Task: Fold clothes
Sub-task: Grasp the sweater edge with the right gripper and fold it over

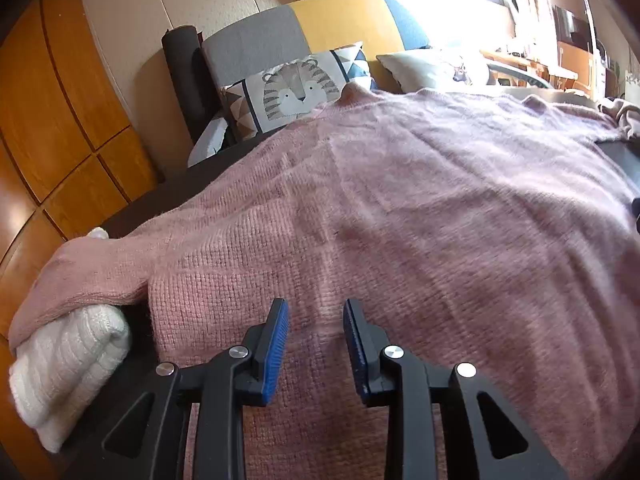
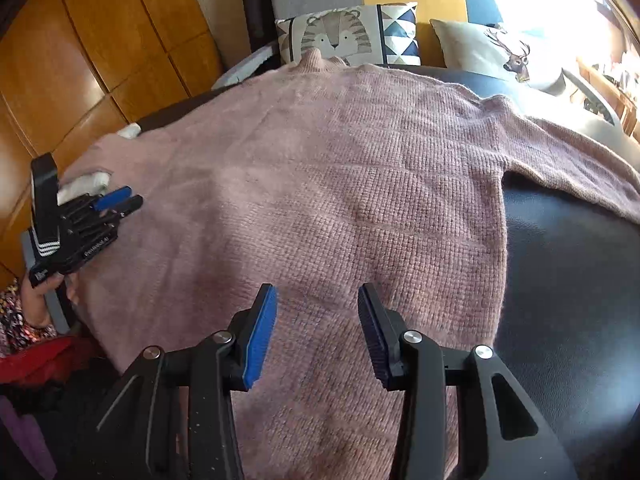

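Right now our left gripper (image 1: 316, 320) hangs over the lower part of the pink sweater (image 1: 400, 200), its jaws part-way spread with nothing pinched between the blue pads (image 1: 278, 344). Our right gripper (image 2: 317, 312) does the same nearer the other side, jaws apart a little wider, also empty — bare knit shows in both gaps.

The sweater lies spread flat, collar away from us, on a dark leather seat (image 2: 568, 280). One sleeve trails off to the right; the other drapes over a folded white knit (image 1: 68, 364) at the left edge.

We judge the sweater soft, fuzzy and limp — light enough, but it will sag and stretch where pinched, and probably slide easily on the leather. So we would take it by the firmer edges: the hem corners, or a shoulder seam and cuff to bring a sleeve across. A pinch mid-panel would only raise a tent of knit. Beyond the collar sit a tiger cushion (image 1: 296, 88) and a deer cushion (image 2: 496, 52).
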Action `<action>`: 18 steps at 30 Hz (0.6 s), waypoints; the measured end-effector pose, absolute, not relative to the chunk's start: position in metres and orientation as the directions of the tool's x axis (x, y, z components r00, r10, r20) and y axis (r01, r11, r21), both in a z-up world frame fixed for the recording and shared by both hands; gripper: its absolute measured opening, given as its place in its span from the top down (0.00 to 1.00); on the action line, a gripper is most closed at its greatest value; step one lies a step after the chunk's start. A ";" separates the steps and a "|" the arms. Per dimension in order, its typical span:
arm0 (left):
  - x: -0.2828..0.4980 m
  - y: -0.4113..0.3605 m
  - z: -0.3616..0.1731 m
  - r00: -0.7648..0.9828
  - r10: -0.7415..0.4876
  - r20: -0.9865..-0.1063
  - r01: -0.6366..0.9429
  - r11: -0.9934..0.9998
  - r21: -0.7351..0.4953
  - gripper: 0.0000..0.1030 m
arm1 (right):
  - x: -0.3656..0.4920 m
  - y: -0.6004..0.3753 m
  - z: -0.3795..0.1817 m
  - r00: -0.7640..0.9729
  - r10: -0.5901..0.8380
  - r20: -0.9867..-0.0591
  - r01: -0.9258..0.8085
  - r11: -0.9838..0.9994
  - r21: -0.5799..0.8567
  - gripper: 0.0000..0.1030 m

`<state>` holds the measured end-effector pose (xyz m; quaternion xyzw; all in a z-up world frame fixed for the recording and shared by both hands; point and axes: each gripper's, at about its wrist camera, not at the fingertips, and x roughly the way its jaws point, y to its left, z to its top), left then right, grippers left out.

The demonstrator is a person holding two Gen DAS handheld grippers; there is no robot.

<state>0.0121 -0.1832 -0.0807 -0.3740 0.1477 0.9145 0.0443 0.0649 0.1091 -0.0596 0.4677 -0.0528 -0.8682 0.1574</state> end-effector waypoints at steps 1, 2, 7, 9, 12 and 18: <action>0.018 -0.178 -0.074 -0.729 0.002 -0.684 -0.208 -0.953 0.219 0.72 | 0.072 0.113 -0.057 -0.515 -0.309 -0.799 0.214 -0.949 0.230 0.57; 0.023 -0.171 -0.068 -0.737 0.025 -0.675 -0.225 -0.951 0.211 0.72 | 0.080 0.117 -0.055 -0.517 -0.296 -0.803 0.204 -0.954 0.220 0.56; 0.046 -0.132 -0.052 -0.740 0.175 -0.650 -0.358 -0.920 0.159 0.72 | 0.116 0.157 -0.056 -0.486 -0.291 -0.824 0.082 -0.954 0.288 0.55; 0.055 -0.110 -0.052 -0.730 0.220 -0.647 -0.421 -0.891 0.171 0.72 | 0.133 0.170 -0.061 -0.467 -0.280 -0.839 0.040 -0.954 0.297 0.55; 0.068 -0.088 -0.057 -0.697 0.281 -0.660 -0.499 -0.851 0.164 0.72 | 0.159 0.180 -0.071 -0.418 -0.300 -0.858 0.016 -0.946 0.323 0.55; 0.084 -0.064 -0.071 -0.624 0.372 -0.687 -0.579 -0.810 0.088 0.72 | 0.175 0.180 -0.105 -0.330 -0.327 -0.885 -0.014 -0.936 0.351 0.55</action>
